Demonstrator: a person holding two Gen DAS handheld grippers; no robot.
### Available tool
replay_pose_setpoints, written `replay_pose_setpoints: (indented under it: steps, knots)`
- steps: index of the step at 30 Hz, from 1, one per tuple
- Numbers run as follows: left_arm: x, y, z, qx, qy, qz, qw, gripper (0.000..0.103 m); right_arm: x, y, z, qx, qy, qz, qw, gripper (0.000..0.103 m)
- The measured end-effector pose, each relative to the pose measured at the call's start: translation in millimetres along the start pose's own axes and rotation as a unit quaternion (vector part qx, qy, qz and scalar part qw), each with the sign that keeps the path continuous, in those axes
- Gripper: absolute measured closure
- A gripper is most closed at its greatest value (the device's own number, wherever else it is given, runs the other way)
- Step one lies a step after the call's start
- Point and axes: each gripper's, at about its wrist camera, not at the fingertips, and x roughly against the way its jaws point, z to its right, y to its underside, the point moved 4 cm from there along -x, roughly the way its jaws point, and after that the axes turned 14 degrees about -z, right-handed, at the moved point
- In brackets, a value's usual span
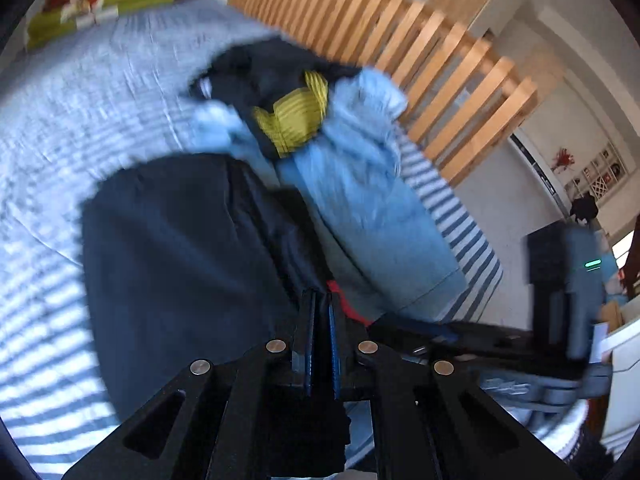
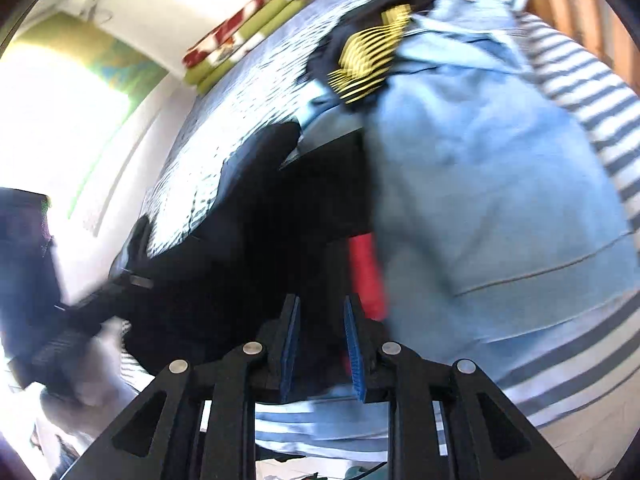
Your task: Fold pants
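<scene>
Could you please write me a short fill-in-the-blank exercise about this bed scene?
1. The bedspread has a ____ pattern in blue and white.
2. The light blue jeans lie beside a garment with ____ stripes on black.
3. The left tool is ____ on the dark pants.
4. Behind the bed stands a slatted ____ headboard.

Missing words: striped; yellow; shut; wooden

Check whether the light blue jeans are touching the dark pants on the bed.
Touching. In the left wrist view, the light blue jeans lie against the dark pants along their shared edge, with no striped bedding visible between them.
</scene>
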Motion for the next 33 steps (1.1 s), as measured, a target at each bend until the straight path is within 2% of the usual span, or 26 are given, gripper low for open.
replay_pose_setpoints:
  steps: [3,5,7,10,13,14,15,17,18,21,25,28,31,33]
  knots:
    - [-26.2,5.5,5.0,0.004,0.003,-0.013,0.9999,0.098,3.4,-2.8,18.2,-0.016,-0.01,-0.001,1.0,0.08]
    - [-28.2,11.3,5.6,0.007,0.011,-0.008,0.9999,0.098,1.4,-7.3,26.2,-0.031,-0.04,-0.008,0.999,0.08]
    - [-20.5,16.4,8.2,0.017,0.033,-0.002,0.9993,0.098,0.1,-14.5,28.8,-0.035,-0.05,-0.007,0.998,0.079]
    - [-5.6,25.5,16.9,-0.002,0.033,0.013,0.9994,0.098,6.1,-27.6,30.1,-0.024,-0.041,0.006,0.999,0.078]
    - [-14.7,27.0,23.5,-0.009,0.013,0.014,0.9998,0.097,9.6,-38.0,14.0,0.002,-0.026,0.015,1.0,0.078]
    - [-19.9,26.3,23.9,-0.005,0.023,0.007,0.9997,0.094,9.2,-41.5,9.2,0.011,-0.016,0.017,1.0,0.078]
    - [-28.9,26.8,24.7,-0.007,0.036,-0.011,0.9993,0.083,9.3,-43.5,6.7,0.017,-0.008,0.018,1.0,0.078]
    - [-32.3,34.3,27.3,-0.014,0.061,-0.039,0.9972,0.073,10.4,-48.2,4.0,0.023,0.011,0.022,0.999,0.078]
    - [-26.4,39.5,28.4,-0.026,0.074,-0.039,0.9962,0.071,12.5,-48.1,3.1,0.024,0.01,0.023,0.999,0.078]
    - [15.0,66.0,18.6,-0.055,0.044,-0.006,0.9975,0.067,18.6,-42.7,-3.5,0.039,0.007,0.024,0.999,0.078]
    - [49.8,86.5,-28.8,-0.023,-0.018,0.029,0.9992,0.067,8.1,-35.0,-21.6,0.066,0.003,0.01,0.998,0.078]
    - [38.0,98.6,-55.2,-0.012,-0.068,0.018,0.9974,0.068,-8.9,-29.6,-37.3,0.091,0.022,-0.004,0.996,0.078]
    - [9.5,108.5,-68.1,0.003,-0.074,0.003,0.9973,0.068,-23.4,-31.5,-45.5,0.119,0.057,-0.011,0.991,0.078]
    - [-2.8,113.2,-67.6,-0.005,-0.086,0.016,0.9962,0.067,-37.3,-41.2,-36.8,0.125,0.123,-0.013,0.984,0.08]
